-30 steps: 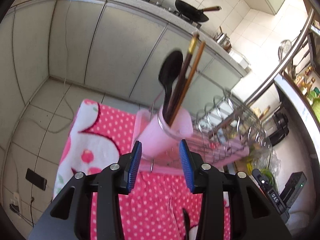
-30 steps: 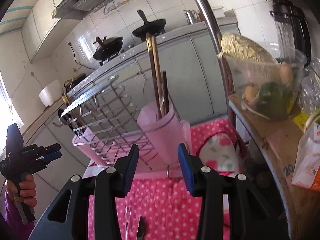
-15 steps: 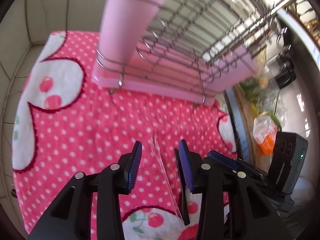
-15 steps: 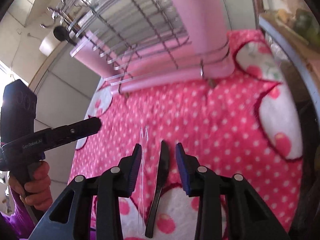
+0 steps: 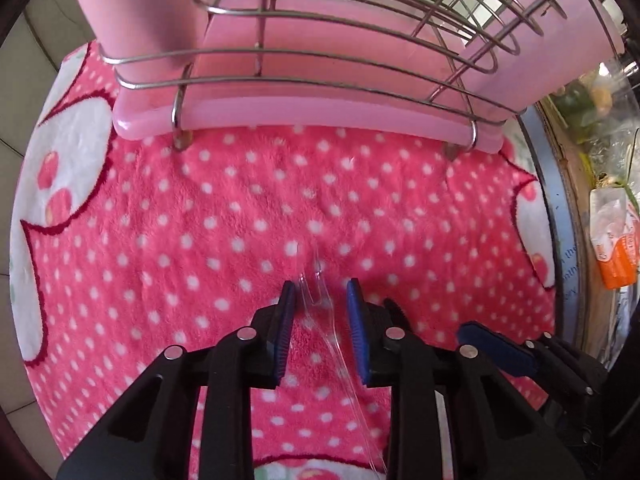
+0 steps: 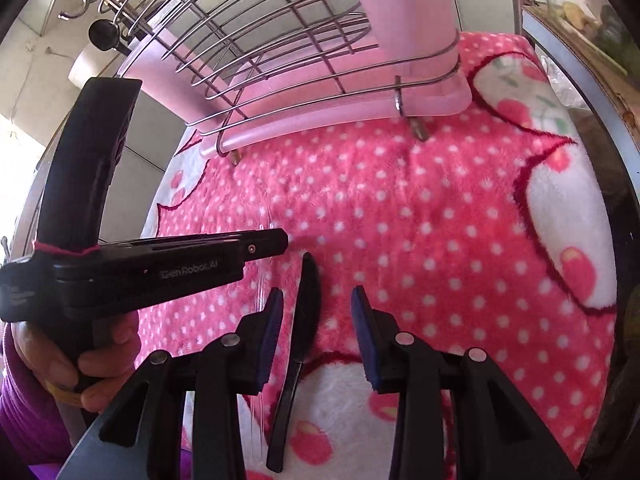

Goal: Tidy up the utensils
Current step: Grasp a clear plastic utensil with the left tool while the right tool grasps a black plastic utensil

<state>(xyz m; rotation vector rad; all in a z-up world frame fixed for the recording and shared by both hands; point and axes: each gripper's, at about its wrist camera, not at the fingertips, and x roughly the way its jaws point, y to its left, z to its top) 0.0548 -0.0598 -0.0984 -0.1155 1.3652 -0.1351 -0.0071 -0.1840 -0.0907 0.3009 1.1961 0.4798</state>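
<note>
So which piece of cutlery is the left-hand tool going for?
Below the pink dish rack, on the pink dotted towel, lies a clear plastic fork between the left gripper's closing jaws. Unlike the black knife beside it, it is see-through.

The right gripper (image 6: 318,312) points down at a pink dotted towel (image 6: 420,220), its jaws apart with the blade of a black plastic knife (image 6: 306,308) lying between them, touched by neither pad. Just left of the knife lies a clear plastic fork (image 6: 262,276), hard to make out, and the left gripper (image 6: 276,240) reaches in over it from the left, held by a hand (image 6: 76,360) in a purple sleeve. At the far edge of the towel stands a wire dish rack (image 6: 280,40) on a pink tray (image 6: 320,120), with a pink cup (image 6: 404,4) at its right end.
</note>
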